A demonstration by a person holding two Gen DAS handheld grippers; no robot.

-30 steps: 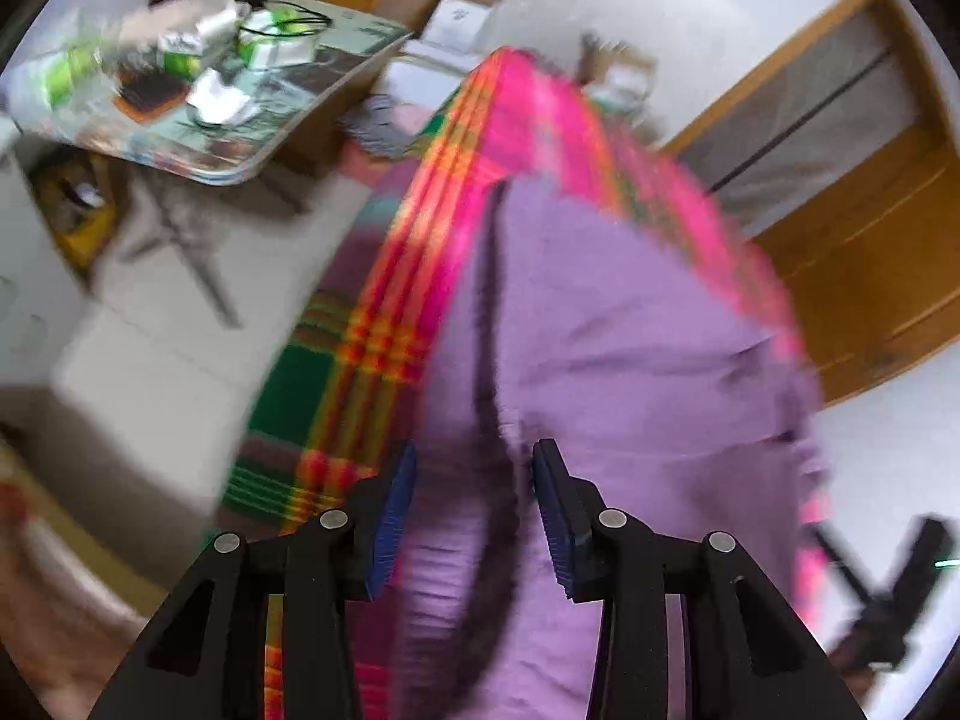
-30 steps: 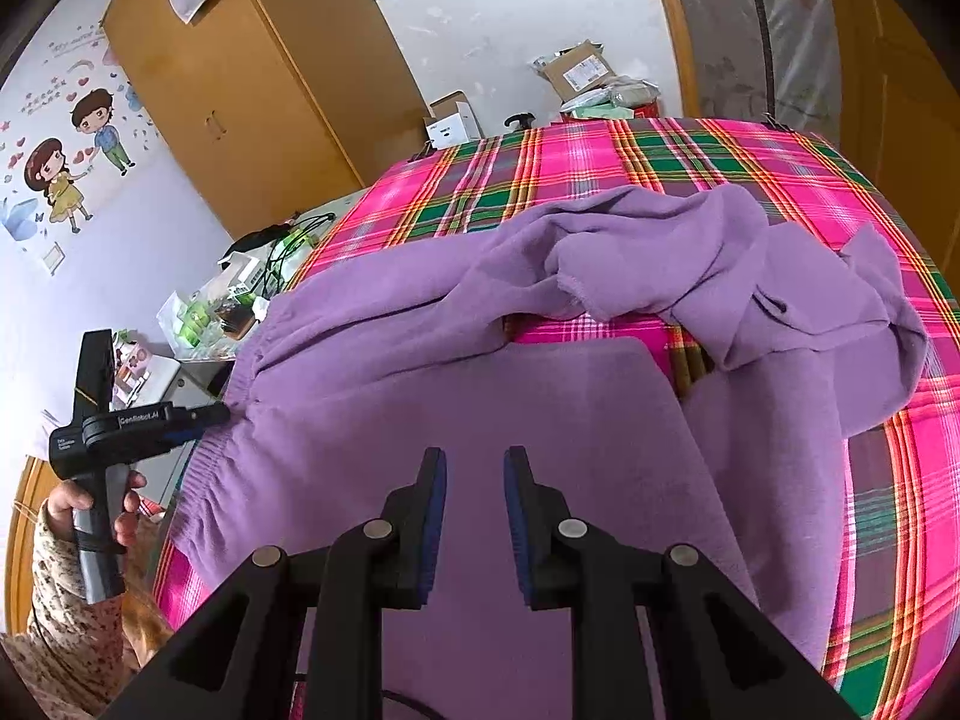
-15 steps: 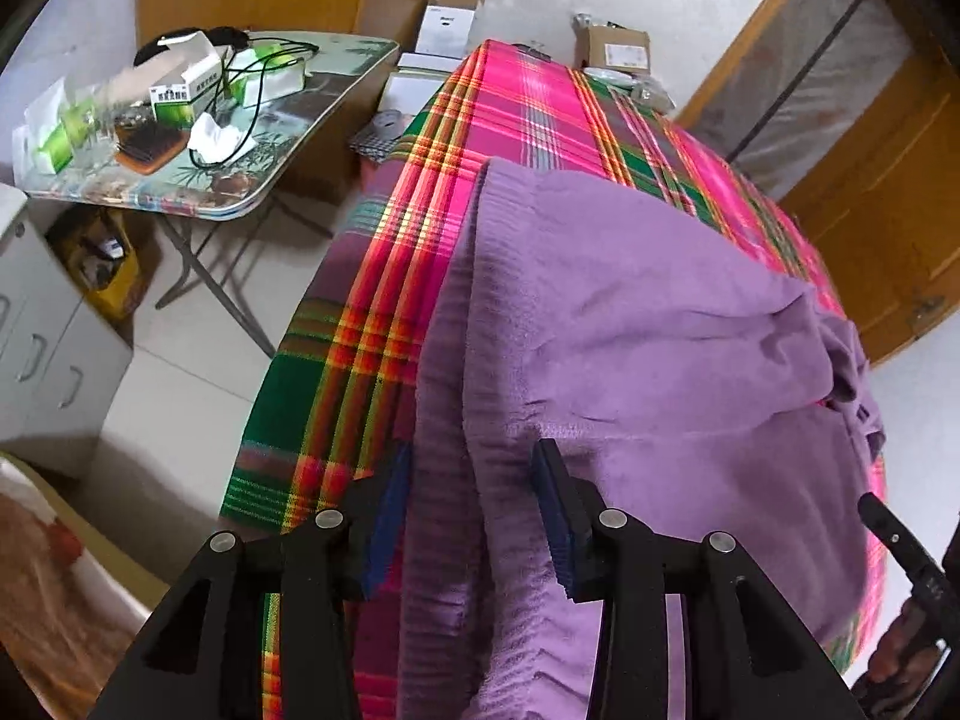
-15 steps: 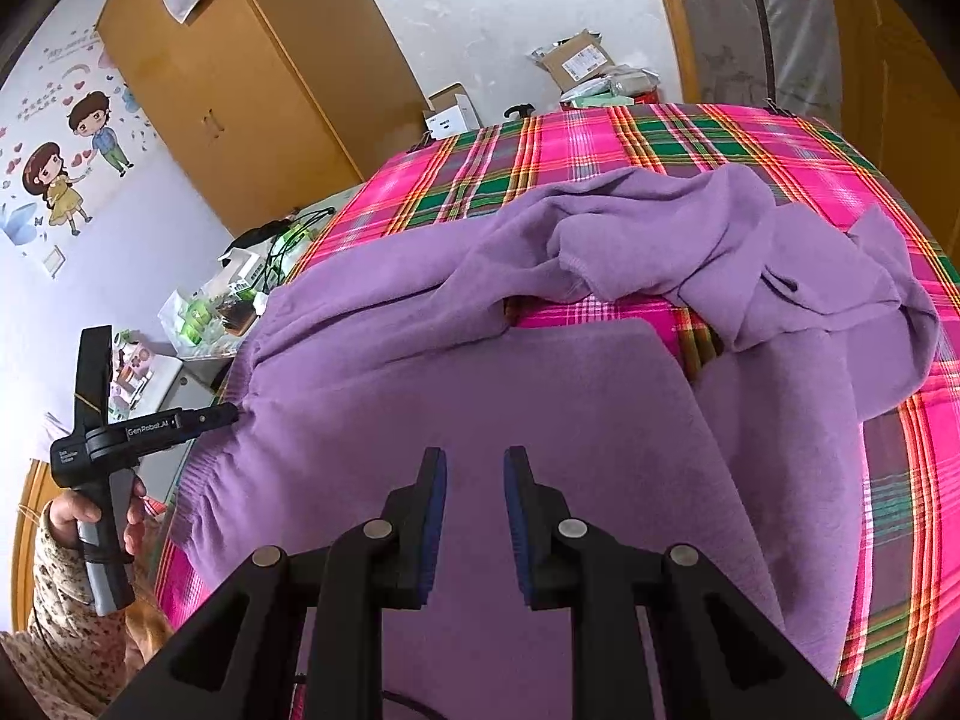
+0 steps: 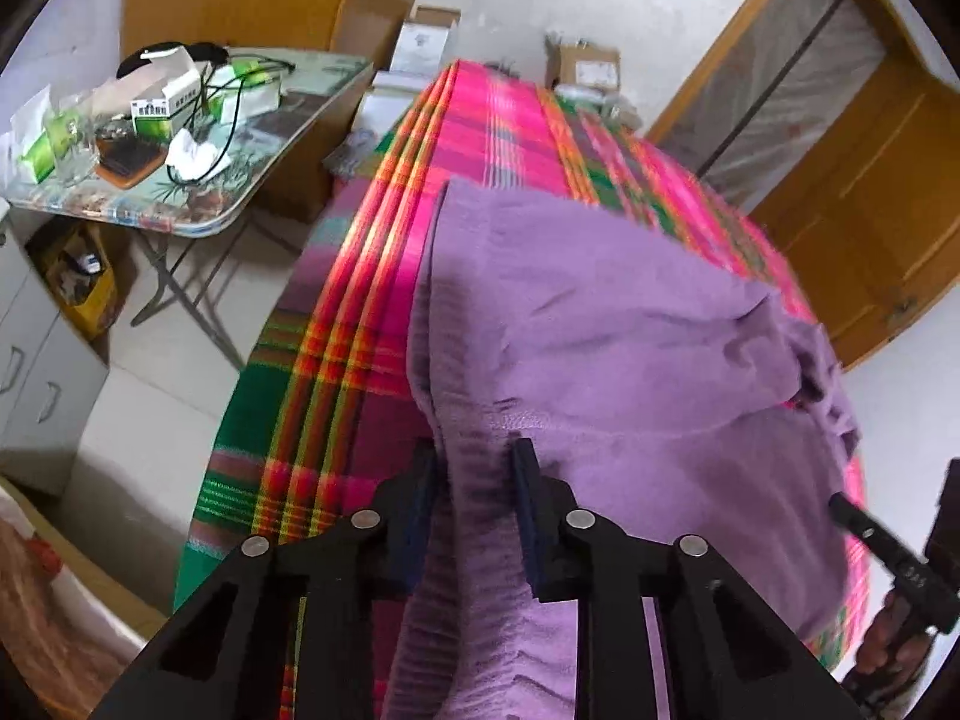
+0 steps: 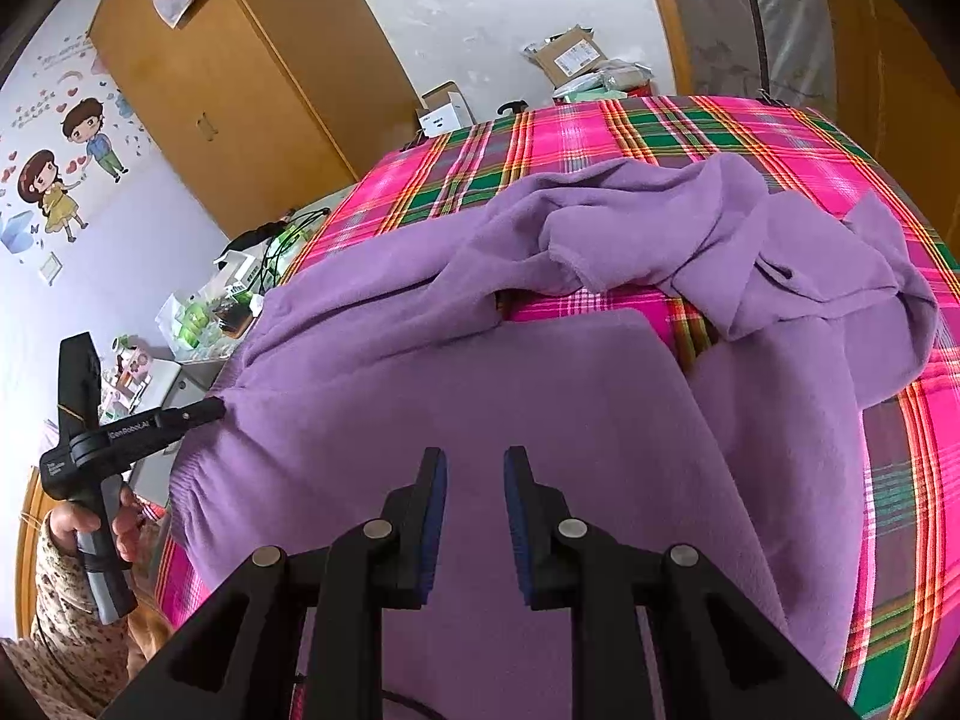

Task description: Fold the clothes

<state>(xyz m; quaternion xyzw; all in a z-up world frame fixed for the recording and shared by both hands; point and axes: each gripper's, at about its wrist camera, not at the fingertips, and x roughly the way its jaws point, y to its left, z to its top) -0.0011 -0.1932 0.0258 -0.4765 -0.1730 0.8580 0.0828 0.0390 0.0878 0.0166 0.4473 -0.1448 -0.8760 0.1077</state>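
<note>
The purple fleece garment (image 6: 480, 372) lies spread across the bed with the pink-and-green plaid bedspread (image 6: 690, 132), its far portion bunched in folds toward the head of the bed.

The left claw (image 5: 474, 468) is clamped on the gathered hem of the garment at the bed's side edge; cloth fills the gap between its blue pads.

The right claw (image 6: 474, 480) hovers over the near flat panel of the garment, its jaws apart with nothing between them.

Beside the bed stands a folding tabletop (image 5: 288, 138) carrying small green-and-white boxes (image 5: 165, 102), cables and crumpled tissue.

Cardboard boxes (image 6: 567, 54) sit on the floor past the far end of the bed; their contents cannot be made out.

A wooden wardrobe (image 6: 240, 84) stands behind the tabletop.
</note>
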